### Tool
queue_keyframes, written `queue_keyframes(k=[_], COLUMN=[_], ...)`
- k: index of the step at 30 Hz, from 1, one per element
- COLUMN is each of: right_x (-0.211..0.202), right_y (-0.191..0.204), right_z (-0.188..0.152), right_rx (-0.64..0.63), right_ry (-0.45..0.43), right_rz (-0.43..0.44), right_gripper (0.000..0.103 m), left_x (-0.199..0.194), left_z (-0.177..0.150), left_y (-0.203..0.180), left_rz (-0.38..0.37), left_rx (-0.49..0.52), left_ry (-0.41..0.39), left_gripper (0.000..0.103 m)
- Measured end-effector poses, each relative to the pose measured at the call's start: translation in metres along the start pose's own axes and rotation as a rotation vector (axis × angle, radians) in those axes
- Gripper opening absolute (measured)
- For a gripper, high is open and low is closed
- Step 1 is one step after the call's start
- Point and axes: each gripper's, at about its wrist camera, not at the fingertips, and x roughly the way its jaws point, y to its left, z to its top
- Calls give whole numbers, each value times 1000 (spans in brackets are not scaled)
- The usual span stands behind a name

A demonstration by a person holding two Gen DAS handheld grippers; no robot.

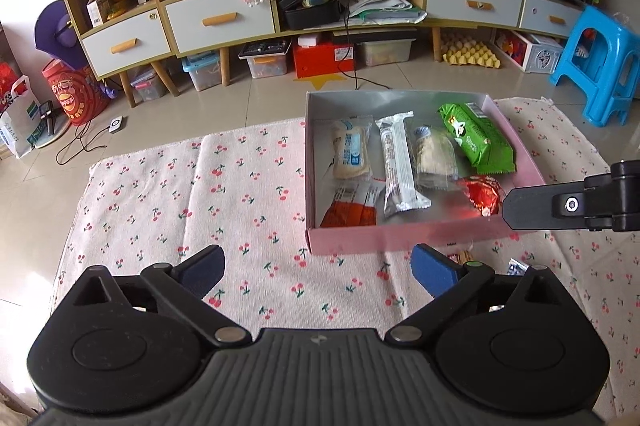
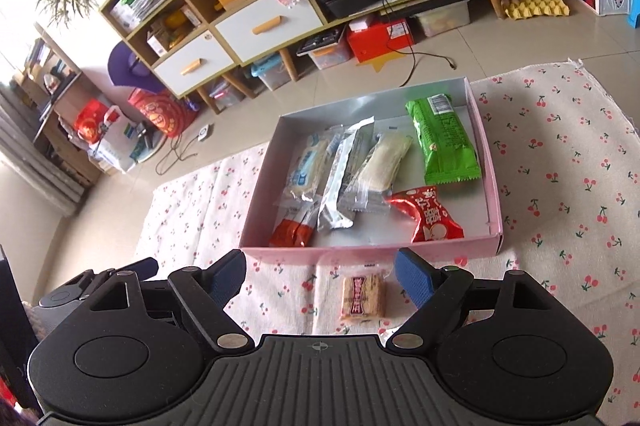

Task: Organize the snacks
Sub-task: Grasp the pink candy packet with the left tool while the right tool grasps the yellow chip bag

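Left gripper [image 1: 318, 272] and right gripper [image 2: 320, 276], fingers spread wide, empty, above cherry-print cloth [image 1: 248, 193].

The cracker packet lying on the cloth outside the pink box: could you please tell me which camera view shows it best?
The right wrist view: the cracker packet lies whole and unobstructed on the cherry-print cloth, just in front of the pink box. The left wrist view shows only a sliver, mostly hidden behind that camera's own gripper finger.
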Motion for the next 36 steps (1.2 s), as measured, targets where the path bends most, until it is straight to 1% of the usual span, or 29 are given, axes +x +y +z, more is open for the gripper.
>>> queue_keyframes(k=[4,8,14,16,18,20,23,26,29,32,36], right_x=[-1,-2,3,4,3,2,3,7,12,17,24], right_y=[9,11,-9,-17,-21,-26,-30,-32,-35,-40,-47], right_z=[-13,-25,-47,-52,-59,-66,-76,-84,-89,-91,-93], right_rx=[-61,-106,-117,-104,-125,-149,-194,-246,-265,-257,-215], right_ry=[16,4,12,30,36,44,62,80,105,133,187], right_rz=[-11,-29,-22,-46,-69,-63,-61,-68,-91,-105,-143], right_gripper=[83,83,84,83,83,83,83,83,83,83,84], left_x=[-1,-4,-10,-10,-9,-9,-11,-14,-15,-13,-9], left_z=[-11,-26,-57,-65,-71,-76,-84,-91,-98,-104,-110], left_y=[4,9,16,18,18,19,19,14,7,-2,-13], left_rz=[4,6,2,-2,2,-31,-48,-55,-70,-82,-75], left_rx=[-20,-53,-104,-117,-143,-162,-186,-177,-155,-115,-43], left_ry=[29,44,28,8,30,45,54,47,49,62,84], left_gripper=[100,100,100,100,100,100,100,100,98,96,87])
